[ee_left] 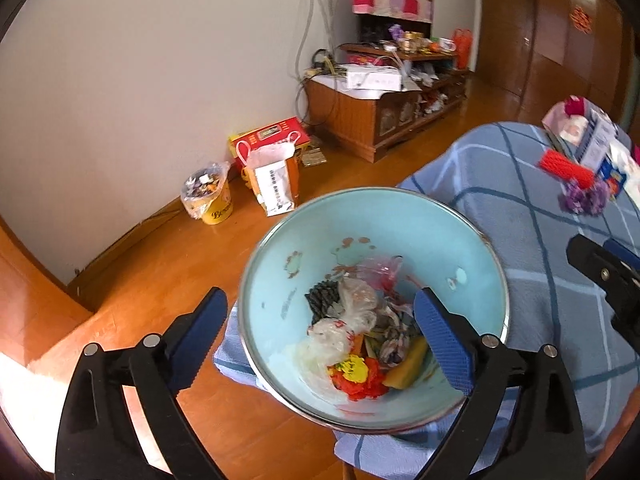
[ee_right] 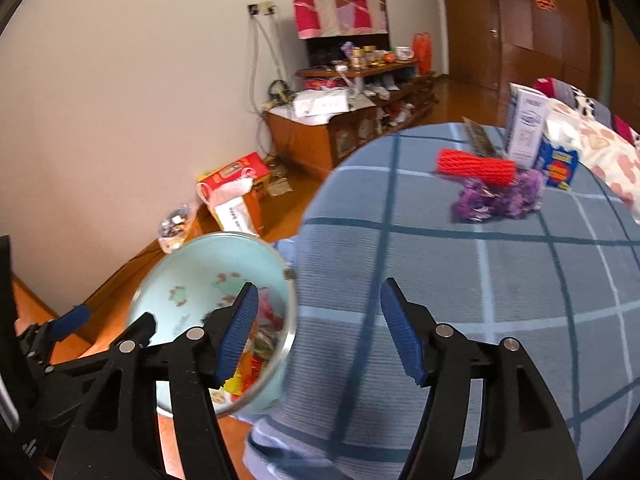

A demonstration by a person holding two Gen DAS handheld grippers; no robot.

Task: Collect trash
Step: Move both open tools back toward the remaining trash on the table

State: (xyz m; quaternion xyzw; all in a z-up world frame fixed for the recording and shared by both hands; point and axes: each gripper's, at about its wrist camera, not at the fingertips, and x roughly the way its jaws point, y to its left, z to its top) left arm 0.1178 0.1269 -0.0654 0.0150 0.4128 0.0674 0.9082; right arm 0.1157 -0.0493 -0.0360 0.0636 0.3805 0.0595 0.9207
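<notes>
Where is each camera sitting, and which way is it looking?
Left wrist: on the left hand-held gripper, looking down into the light blue bowl of trash; its open jaws and the right hand-held gripper show.
Right wrist: on the right hand-held gripper, over the blue checked cloth; jaws open, empty.
Both show the bowl, cloth and red roll.

Checked blue cloth (ee_right: 480, 280) — red roll (ee_right: 476, 168), purple tinsel (ee_right: 500, 198)

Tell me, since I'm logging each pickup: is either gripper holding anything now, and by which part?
Nothing is held. The left gripper stands open over the bowl of trash; the right gripper is open above the blue cloth.
</notes>
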